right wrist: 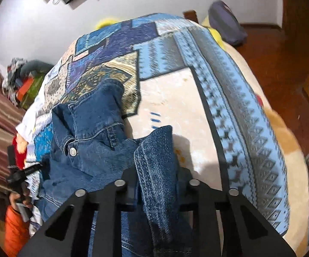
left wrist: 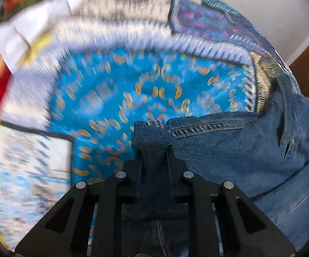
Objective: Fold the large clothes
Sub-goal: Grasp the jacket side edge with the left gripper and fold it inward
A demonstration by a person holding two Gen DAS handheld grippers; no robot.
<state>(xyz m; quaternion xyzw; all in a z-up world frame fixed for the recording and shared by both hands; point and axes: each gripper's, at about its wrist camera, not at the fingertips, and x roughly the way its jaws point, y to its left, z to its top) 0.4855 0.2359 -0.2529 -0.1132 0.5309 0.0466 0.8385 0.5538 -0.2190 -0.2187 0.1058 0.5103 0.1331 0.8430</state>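
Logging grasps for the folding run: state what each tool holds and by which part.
Both hold the jeans. The left tool is shut on a bunched fold of denim; the right tool is shut on another fold. Which part exactly cannot be told.

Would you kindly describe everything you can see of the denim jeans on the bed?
The jeans are mid-blue denim with orange-tan double stitching, a belt loop, and a metal waist button. They lie crumpled and unfolded on the patterned patchwork bedspread, waistband rumpled and partly upturned. The right gripper is clamped on a bunched fold of denim that stands up between its fingers. The left gripper likewise pinches a raised edge of the fabric near a stitched seam. The legs cannot be seen.
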